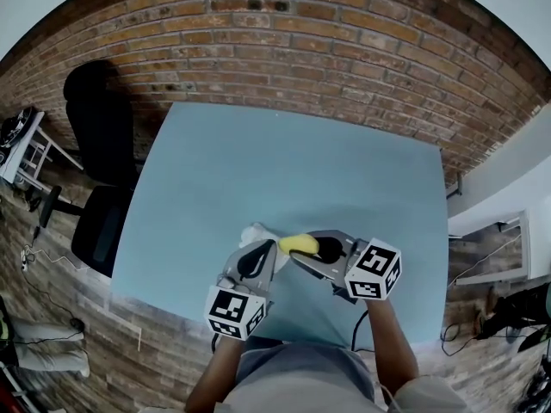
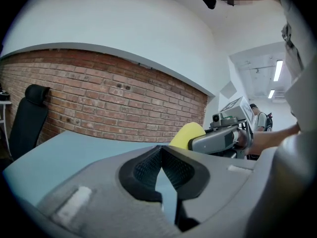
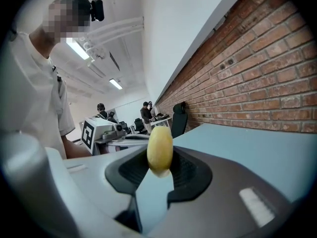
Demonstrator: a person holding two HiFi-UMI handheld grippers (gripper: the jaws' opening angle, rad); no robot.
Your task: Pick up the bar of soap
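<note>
right hand-held gripper [image 3: 159, 171] clamps the probably hard, slippery bar of soap [image 3: 160, 150] across its thin middle; left hand-held gripper [image 2: 161, 155] sits closed, empty.

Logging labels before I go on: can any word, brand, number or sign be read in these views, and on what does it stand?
None: no readable text in any view.
left marker cube: black-and-white square pattern only, no letters or digits.
right marker cube: the same, pattern only.
bar of soap: plain yellow, no stamp or brand shows.
Background desks and equipment: too small and blurred to tell whether they carry any print.
</note>
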